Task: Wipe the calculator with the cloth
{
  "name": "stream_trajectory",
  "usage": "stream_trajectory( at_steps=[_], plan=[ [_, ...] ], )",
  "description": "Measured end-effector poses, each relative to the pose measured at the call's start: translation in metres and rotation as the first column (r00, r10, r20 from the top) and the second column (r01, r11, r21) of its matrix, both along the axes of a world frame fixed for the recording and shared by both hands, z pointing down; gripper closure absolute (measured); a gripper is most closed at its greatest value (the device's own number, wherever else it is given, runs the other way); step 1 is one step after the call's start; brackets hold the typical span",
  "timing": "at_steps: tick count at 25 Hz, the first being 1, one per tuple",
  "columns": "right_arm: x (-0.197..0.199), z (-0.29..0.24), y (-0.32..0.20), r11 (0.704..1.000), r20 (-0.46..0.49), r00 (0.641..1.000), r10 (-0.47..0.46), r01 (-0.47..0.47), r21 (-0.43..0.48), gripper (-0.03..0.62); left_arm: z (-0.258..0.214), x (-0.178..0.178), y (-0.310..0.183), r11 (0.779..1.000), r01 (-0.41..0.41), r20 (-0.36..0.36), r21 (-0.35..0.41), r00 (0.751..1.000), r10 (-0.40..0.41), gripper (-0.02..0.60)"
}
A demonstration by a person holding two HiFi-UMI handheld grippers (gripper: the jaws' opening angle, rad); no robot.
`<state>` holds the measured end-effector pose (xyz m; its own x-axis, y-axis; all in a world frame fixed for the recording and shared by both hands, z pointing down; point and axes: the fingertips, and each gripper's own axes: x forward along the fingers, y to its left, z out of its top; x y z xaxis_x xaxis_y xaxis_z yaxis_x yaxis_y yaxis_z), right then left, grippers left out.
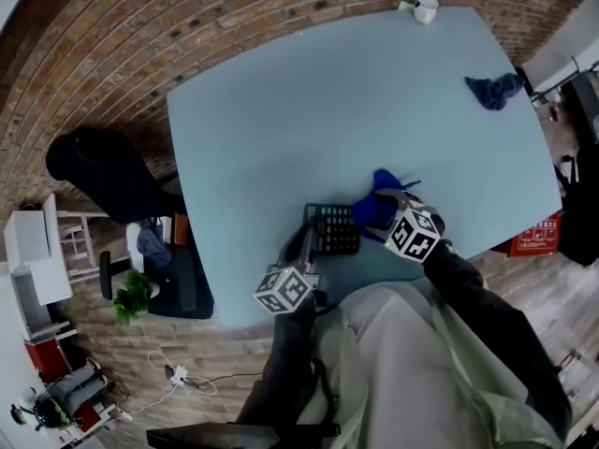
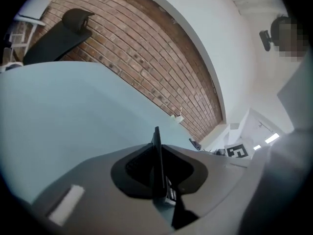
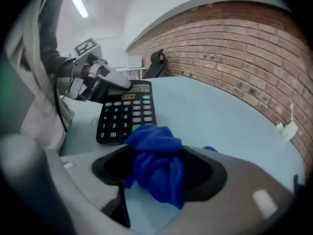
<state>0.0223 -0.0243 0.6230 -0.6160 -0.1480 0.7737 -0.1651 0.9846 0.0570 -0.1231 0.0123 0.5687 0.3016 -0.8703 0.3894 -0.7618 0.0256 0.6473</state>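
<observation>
A black calculator (image 1: pixel 335 229) lies near the front edge of the pale blue table (image 1: pixel 328 110). My left gripper (image 1: pixel 307 243) is shut on its left end; in the left gripper view the calculator (image 2: pixel 156 160) shows edge-on between the jaws. A bunched blue cloth (image 1: pixel 376 206) sits at the calculator's right end. My right gripper (image 1: pixel 395 215) points down at it with its jaws wide apart. In the right gripper view the cloth (image 3: pixel 156 165) lies between them against the calculator's (image 3: pixel 124 114) near corner, and the left gripper (image 3: pixel 98 75) grips the far end.
A second dark blue cloth (image 1: pixel 493 90) lies near the table's far right edge and a white cup (image 1: pixel 426 8) stands at the far corner. A black chair (image 1: pixel 103 171) stands left of the table by the brick wall. The person's body fills the front.
</observation>
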Motion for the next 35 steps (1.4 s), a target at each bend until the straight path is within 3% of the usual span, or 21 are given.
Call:
stream_trajectory(
  at_steps=[3,5,8,10,11,13,15,17,19,21,23,25,27,30,32,35],
  plan=[
    [-0.002,-0.004,-0.013,0.996,0.115,0.989,0.089,-0.089,-0.005,0.321,-0.009,-0.014,0.006,0.996,0.088,-0.036,0.018,0.996,-0.087,0.526],
    [0.004,-0.008,-0.017,0.985,0.176,0.969,0.172,-0.166,-0.053,0.417,-0.016,-0.021,0.009,0.991,0.126,-0.041,0.037,0.991,-0.125,0.526],
    [0.01,-0.042,-0.024,0.93,0.333,0.876,0.349,-0.28,-0.24,0.458,-0.026,-0.024,0.013,0.989,0.137,-0.004,0.061,0.991,-0.137,0.526],
    [-0.002,-0.086,-0.025,0.93,0.445,0.819,0.361,-0.285,-0.231,0.461,-0.034,-0.022,0.012,0.985,0.152,-0.027,0.077,0.988,-0.15,0.526],
    [-0.014,-0.102,-0.022,0.947,0.462,0.827,0.32,-0.266,-0.179,0.461,-0.04,-0.021,0.01,0.981,0.169,-0.061,0.091,0.985,-0.164,0.526],
    [-0.04,-0.112,-0.01,0.979,0.407,0.89,0.204,-0.192,-0.07,0.461,-0.053,-0.013,0.004,0.971,0.203,-0.12,0.127,0.975,-0.188,0.526],
    [-0.058,-0.115,0.008,0.995,0.33,0.94,0.092,-0.101,0.009,0.461,-0.067,-0.002,-0.002,0.965,0.204,-0.089,0.164,0.977,-0.191,0.523],
    [-0.071,-0.124,0.034,0.999,0.305,0.952,-0.007,-0.005,0.038,0.464,-0.079,0.006,-0.007,0.965,0.168,-0.023,0.202,0.986,-0.167,0.518],
    [-0.078,-0.137,0.057,0.998,0.329,0.943,-0.061,0.058,0.016,0.468,-0.088,0.009,-0.008,0.964,0.146,-0.007,0.223,0.989,-0.148,0.518],
    [-0.07,-0.143,0.052,1.0,0.343,0.939,-0.029,0.028,0.007,0.468,-0.096,0.009,-0.006,0.962,0.143,-0.017,0.233,0.99,-0.143,0.518],
    [-0.05,-0.144,0.019,0.995,0.353,0.931,0.097,-0.103,-0.002,0.468,-0.109,0.006,-0.003,0.959,0.134,-0.004,0.251,0.99,-0.138,0.522],
    [-0.032,-0.148,-0.015,0.968,0.381,0.89,0.251,-0.241,-0.074,0.47,-0.125,0.006,-0.004,0.954,0.113,0.029,0.276,0.992,-0.126,0.522],
    [-0.036,-0.163,-0.028,0.947,0.425,0.846,0.32,-0.286,-0.145,0.471,-0.142,0.013,-0.009,0.947,0.081,0.088,0.31,0.99,-0.113,0.52],
    [-0.072,-0.205,-0.003,0.973,0.511,0.829,0.229,-0.184,-0.137,0.474,-0.154,0.024,-0.015,0.938,0.04,0.163,0.346,0.981,-0.102,0.52],
    [-0.084,-0.225,0.011,0.987,0.544,0.824,0.162,-0.124,-0.105,0.479,-0.156,0.028,-0.013,0.935,0.034,0.148,0.354,0.985,-0.092,0.526],
    [-0.057,-0.22,-0.018,0.973,0.521,0.825,0.221,-0.225,-0.056,0.479,-0.161,0.036,-0.007,0.929,-0.016,0.188,0.369,0.98,-0.058,0.526]
  ],
)
